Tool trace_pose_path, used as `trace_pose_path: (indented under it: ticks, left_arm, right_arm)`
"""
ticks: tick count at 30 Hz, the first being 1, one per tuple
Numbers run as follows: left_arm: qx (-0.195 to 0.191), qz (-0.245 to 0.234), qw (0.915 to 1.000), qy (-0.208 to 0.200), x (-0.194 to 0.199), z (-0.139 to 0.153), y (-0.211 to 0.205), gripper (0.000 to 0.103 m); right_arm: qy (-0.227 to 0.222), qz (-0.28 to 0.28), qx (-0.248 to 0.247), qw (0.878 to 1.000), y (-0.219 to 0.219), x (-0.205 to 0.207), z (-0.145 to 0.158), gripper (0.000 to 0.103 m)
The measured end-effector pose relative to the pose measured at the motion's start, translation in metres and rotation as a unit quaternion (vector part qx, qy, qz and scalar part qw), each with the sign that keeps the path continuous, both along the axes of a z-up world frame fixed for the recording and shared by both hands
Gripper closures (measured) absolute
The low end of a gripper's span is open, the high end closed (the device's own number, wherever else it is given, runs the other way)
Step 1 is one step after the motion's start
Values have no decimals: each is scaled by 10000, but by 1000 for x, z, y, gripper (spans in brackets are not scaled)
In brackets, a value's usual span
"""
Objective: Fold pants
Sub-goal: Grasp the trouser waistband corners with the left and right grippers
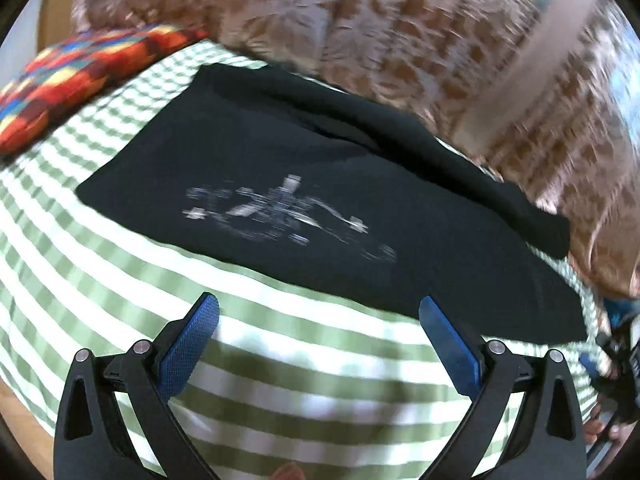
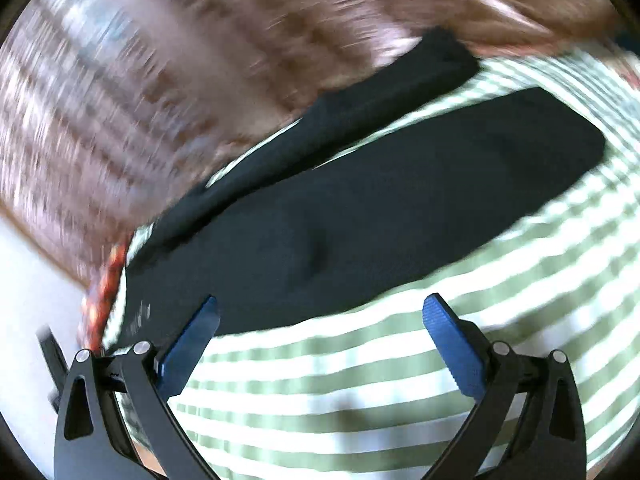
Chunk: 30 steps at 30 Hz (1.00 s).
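Black pants (image 1: 304, 168) with a pale print (image 1: 288, 216) lie flat on a green and white striped sheet (image 1: 280, 360). In the left wrist view my left gripper (image 1: 320, 312) hovers open just short of their near edge, nothing between its blue pads (image 1: 192, 344). The right wrist view shows the same pants (image 2: 380, 232) spread long, one leg (image 2: 340, 120) angled off toward the back. My right gripper (image 2: 320, 312) is open too, above the striped sheet (image 2: 340, 392), its left pad (image 2: 192, 344) over the pants' near edge. Both views are motion-blurred.
A brown and pink patterned blanket (image 1: 400, 32) is piled behind the pants. A multicoloured cushion (image 1: 72, 76) lies at the back left. At the far right edge of the left wrist view the other gripper's body and a hand (image 1: 612, 368) show.
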State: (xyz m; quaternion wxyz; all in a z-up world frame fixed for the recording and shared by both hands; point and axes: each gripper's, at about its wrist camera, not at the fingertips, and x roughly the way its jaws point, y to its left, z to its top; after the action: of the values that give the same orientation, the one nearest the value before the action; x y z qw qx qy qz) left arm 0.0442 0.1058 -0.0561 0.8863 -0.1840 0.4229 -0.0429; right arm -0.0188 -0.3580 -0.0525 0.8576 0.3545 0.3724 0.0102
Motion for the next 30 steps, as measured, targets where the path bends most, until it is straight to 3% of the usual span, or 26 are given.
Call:
trace_pose_path:
  ticks: [4, 8, 12, 13, 16, 17, 18, 19, 20, 22, 25, 30]
  left_arm:
    - [-476, 503, 9974, 217, 9, -11, 45, 4]
    - [-1341, 951, 9861, 239, 11, -22, 84, 4]
    - [-1514, 1288, 9800, 63, 19, -21, 99, 4]
    - [-1553, 1340, 9787, 63, 23, -22, 101, 6]
    - [-1752, 1389, 9746, 99, 35, -27, 107, 31]
    - [-1840, 1285, 9744, 146, 41, -28, 107, 53]
    - [-1781, 1303, 9752, 188, 46, -29, 106, 64]
    - [-1710, 1287, 9766, 207, 49, -29, 105, 82]
    - [-1693, 1242, 9775, 183, 52, -29, 105, 91]
    - [-1504, 1215, 9810, 150, 51, -26, 102, 94]
    - [-1293, 1154, 9849, 43, 47, -15, 100, 95]
    - [-1332, 1009, 9858, -139, 32, 9, 101, 95]
  right_arm:
    - [148, -1039, 598, 9927, -76, -14, -18, 2]
    - [270, -1582, 883, 9831, -124, -11, -38, 3]
    - [378, -1764, 1037, 9781, -148, 10, -52, 14]
    - [368, -1775, 1044, 9779, -151, 15, -52, 22]
    - [462, -1844, 1059, 9760, -157, 30, -60, 49]
    - [521, -1850, 1001, 9762, -158, 34, -63, 55]
    - [611, -1865, 913, 9763, -159, 39, -65, 67]
    - [670, -1854, 865, 9766, -161, 41, -66, 74]
    - [738, -1819, 750, 9777, -161, 42, -66, 80]
    - [872, -1745, 434, 9798, -159, 44, -58, 90]
    - [856, -1607, -132, 9832, -148, 50, -39, 92]
    - [645, -1537, -547, 9845, -140, 37, -9, 92]
